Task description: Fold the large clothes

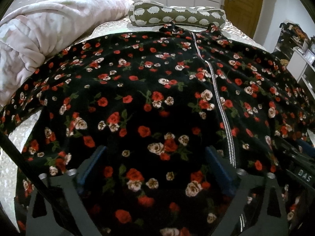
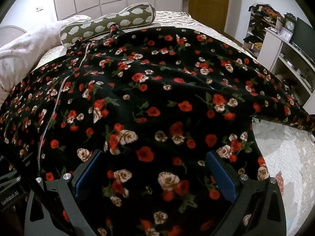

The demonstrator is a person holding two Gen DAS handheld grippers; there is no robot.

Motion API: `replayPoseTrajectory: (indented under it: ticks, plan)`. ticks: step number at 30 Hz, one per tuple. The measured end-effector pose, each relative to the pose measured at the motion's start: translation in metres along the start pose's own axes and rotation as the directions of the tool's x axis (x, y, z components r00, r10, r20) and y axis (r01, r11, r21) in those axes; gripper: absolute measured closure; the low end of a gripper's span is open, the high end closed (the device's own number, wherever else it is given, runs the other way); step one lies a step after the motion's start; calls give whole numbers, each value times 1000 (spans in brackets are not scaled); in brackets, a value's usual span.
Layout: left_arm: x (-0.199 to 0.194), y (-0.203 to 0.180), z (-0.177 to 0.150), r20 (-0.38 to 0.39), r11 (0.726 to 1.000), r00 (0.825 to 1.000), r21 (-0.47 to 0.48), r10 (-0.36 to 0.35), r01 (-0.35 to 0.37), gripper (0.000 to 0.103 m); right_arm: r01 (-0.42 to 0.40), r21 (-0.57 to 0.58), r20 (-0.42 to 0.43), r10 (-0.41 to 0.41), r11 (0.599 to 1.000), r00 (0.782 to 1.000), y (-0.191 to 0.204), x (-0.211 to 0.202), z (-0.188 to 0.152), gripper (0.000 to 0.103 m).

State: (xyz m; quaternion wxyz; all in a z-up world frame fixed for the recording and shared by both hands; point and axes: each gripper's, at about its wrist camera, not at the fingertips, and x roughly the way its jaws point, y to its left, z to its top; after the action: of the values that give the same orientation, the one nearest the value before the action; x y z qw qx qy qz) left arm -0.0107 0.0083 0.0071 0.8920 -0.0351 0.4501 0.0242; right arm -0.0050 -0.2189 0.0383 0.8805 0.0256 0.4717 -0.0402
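A large black garment [image 1: 149,90] printed with red and cream roses lies spread flat on a bed, and it also fills the right wrist view [image 2: 157,102]. Its silver zipper [image 1: 216,94] runs down the front, right of the left gripper and left of the right gripper [image 2: 57,98]. My left gripper [image 1: 157,161] hangs just over the near part of the cloth, jaws wide apart, the blue pads [image 1: 98,163] not pressing on it. My right gripper [image 2: 155,167] stands open the same way over the garment's right half. One sleeve [image 2: 285,114] stretches off to the right.
A green bolster pillow [image 1: 177,15] with a white pattern lies at the garment's collar. A bunched pink blanket [image 1: 39,35] sits at the far left. The pale bedcover [image 2: 285,157] shows past the garment's right edge. Shelves [image 2: 291,59] and a wooden door [image 2: 208,4] stand beyond the bed.
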Motion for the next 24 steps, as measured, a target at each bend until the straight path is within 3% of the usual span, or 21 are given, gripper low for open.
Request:
replayPoseTrajectory:
  ticks: [3,5,10,11,12,14,18,20,24]
  plan:
    - [-18,8,-1,3,1000,1000,2,-6,6,48,-7,-3,-15,7,1000,1000,-1,1,2,0]
    - [-32,21,1,7,999,999,-21,-32,32,53,-10,-8,-27,10,1000,1000,0,3,4,0]
    - [-82,78,7,76,987,993,-120,-95,104,52,-30,-21,-37,29,999,999,-2,5,6,0]
    - [-89,93,9,87,985,992,-140,-93,104,50,-35,-20,-32,34,999,999,-2,5,6,0]
    - [-96,110,9,94,981,992,-164,-85,99,41,-37,-18,-25,37,999,999,-3,4,5,0]
    - [-104,157,10,107,968,993,-240,-53,78,27,-39,-14,-14,39,999,999,-3,4,4,0]
    - [-111,257,0,91,923,992,-381,85,-44,27,-43,-10,-5,43,999,999,-4,2,3,0]
    - [-114,314,-10,77,884,986,-458,148,-97,27,-42,-11,-3,42,999,999,-5,0,1,0]
    - [-118,383,-30,51,817,974,-556,220,-155,27,-45,-8,4,45,999,999,-5,-1,1,0]
